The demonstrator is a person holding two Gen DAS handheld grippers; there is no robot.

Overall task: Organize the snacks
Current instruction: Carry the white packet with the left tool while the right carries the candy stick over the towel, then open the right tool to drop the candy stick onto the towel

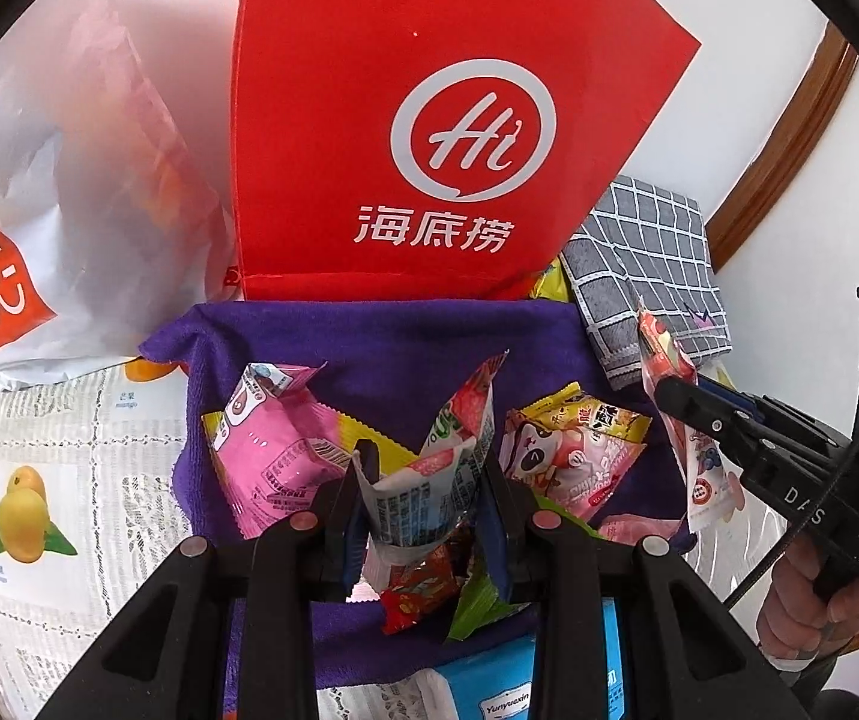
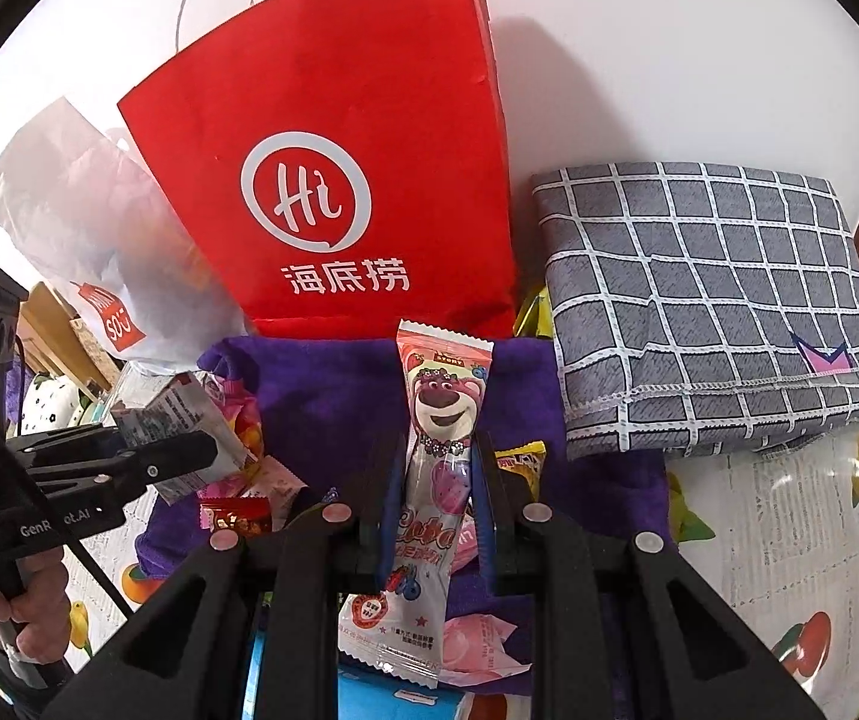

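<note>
L gripper [image 1: 423, 480] pinched white snack pkt [image 1: 429, 480], lifted off purple cloth [image 1: 399, 342] for sorting | red bag [image 1: 429, 120] stood behind, prob. dest. | R gripper [image 2: 438, 480] clamped bear lolly pkt [image 2: 438, 450], upright, over cloth

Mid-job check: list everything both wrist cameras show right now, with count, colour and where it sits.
red paper bag: one, red with white logo, upright against the wall behind the towel
white plastic bag: one, white with a red label, beside the red bag
purple towel: one, purple, spread under the snacks
checked cloth: one, grey with white grid, folded beside the towel
fruit-print tablecloth: one, white with fruit pictures, under everything
loose snack packets: several, pink, yellow and red, on the towel
bear lollipop packet: one, pink and white, in the right gripper
white snack packet: one, white, pink and green, in the left gripper
left gripper: black, shut
right gripper: black, shut
</note>
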